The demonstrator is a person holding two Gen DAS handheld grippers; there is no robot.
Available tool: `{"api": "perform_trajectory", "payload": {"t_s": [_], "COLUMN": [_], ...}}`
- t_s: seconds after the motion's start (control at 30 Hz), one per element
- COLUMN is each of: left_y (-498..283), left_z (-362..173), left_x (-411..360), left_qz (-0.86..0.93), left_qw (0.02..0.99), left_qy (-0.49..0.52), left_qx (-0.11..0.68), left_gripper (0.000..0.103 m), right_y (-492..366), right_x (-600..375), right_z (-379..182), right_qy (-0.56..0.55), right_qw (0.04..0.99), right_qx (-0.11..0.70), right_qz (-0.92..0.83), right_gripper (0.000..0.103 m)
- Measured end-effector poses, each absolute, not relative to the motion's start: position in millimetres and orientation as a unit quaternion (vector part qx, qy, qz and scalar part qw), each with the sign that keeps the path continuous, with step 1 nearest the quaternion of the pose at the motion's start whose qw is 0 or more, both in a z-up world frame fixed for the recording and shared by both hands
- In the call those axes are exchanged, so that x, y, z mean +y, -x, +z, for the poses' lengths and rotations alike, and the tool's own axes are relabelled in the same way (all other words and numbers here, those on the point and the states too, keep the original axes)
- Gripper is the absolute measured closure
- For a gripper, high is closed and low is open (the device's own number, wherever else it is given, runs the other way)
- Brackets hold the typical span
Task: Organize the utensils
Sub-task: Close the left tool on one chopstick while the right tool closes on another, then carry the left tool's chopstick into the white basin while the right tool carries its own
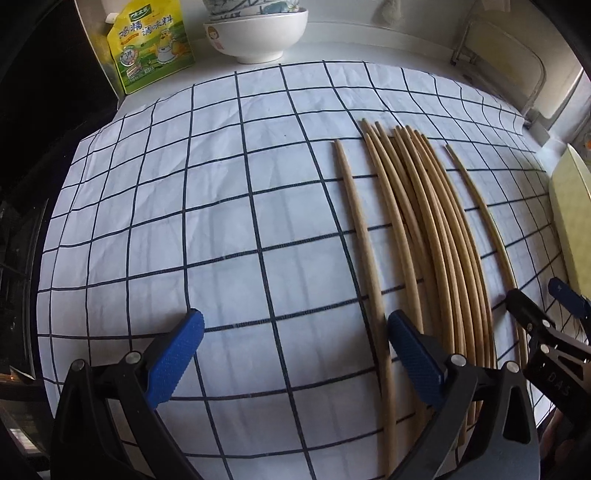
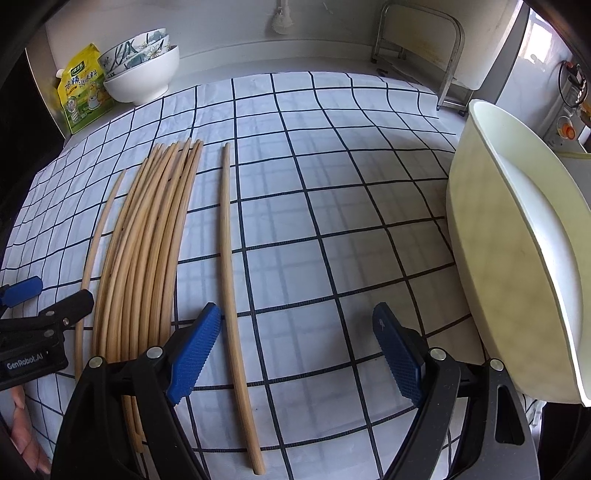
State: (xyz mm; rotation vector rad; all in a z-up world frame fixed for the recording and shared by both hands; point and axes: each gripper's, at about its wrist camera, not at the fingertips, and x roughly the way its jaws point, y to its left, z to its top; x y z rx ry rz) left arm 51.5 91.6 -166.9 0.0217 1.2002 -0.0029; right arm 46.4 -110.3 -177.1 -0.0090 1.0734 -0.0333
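Note:
Several bamboo chopsticks lie lengthwise on a white cloth with a dark grid (image 1: 177, 221) (image 2: 351, 229). Most form a tight bundle (image 1: 436, 240) (image 2: 147, 240). One single chopstick (image 1: 362, 236) (image 2: 99, 236) lies left of the bundle and another (image 1: 487, 221) (image 2: 229, 258) lies right of it. My left gripper (image 1: 295, 332) (image 2: 55, 295) is open low over the cloth, and the left single chopstick runs just inside its right finger. My right gripper (image 2: 297, 325) (image 1: 539, 295) is open, with the right single chopstick just inside its left finger. Neither holds anything.
A cream plastic tub (image 2: 517, 240) (image 1: 572, 221) stands at the cloth's right edge. Stacked bowls (image 1: 255, 33) (image 2: 140, 77) and a yellow-green seasoning pouch (image 1: 151, 48) (image 2: 81, 96) sit at the back left. A metal rack (image 2: 417, 48) stands at the back right. A hand (image 2: 22, 424) shows at the lower left.

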Motion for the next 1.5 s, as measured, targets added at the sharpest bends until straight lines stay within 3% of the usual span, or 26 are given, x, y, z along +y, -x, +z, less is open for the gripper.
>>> {"api": "perform_trajectory", "payload": {"t_s": [0.23, 0.4, 0.63, 0.67, 0.8, 0.83, 0.87, 1.17, 1.5], "left_y": [-51, -49, -48, -47, -46, -46, -47, -51, -42], "left_z": [-164, -165, -158, -157, -154, -154, -154, -144, -92], "left_x": [94, 89, 75, 72, 62, 61, 61, 77, 50], "left_qz": [-0.01, 0.0, -0.021, -0.026, -0.05, -0.054, -0.056, -0.073, -0.087], "left_qw": [0.836, 0.84, 0.839, 0.839, 0.835, 0.833, 0.831, 0.817, 0.831], "left_qy": [0.017, 0.0, -0.021, -0.025, -0.036, -0.036, -0.034, -0.001, -0.027], "left_qx": [0.548, 0.543, 0.543, 0.543, 0.547, 0.55, 0.553, 0.572, 0.548], "left_gripper": [0.008, 0.018, 0.049, 0.053, 0.091, 0.096, 0.096, 0.096, 0.096], "right_y": [-50, -48, -52, -52, -52, -52, -52, -50, -31], "right_x": [-107, -104, -93, -91, -85, -82, -79, -95, -117], "right_z": [-176, -175, -173, -173, -171, -171, -171, -159, -109], "right_qy": [0.019, 0.027, 0.043, 0.047, 0.05, 0.054, 0.057, -0.004, -0.05], "right_qw": [0.865, 0.869, 0.871, 0.871, 0.867, 0.866, 0.865, 0.859, 0.871], "right_qx": [0.501, 0.493, 0.489, 0.488, 0.492, 0.493, 0.495, 0.507, 0.48], "right_qz": [-0.007, 0.004, 0.026, 0.032, 0.056, 0.058, 0.061, 0.069, 0.088], "right_gripper": [0.024, 0.036, 0.055, 0.061, 0.083, 0.088, 0.097, 0.097, 0.097]}}
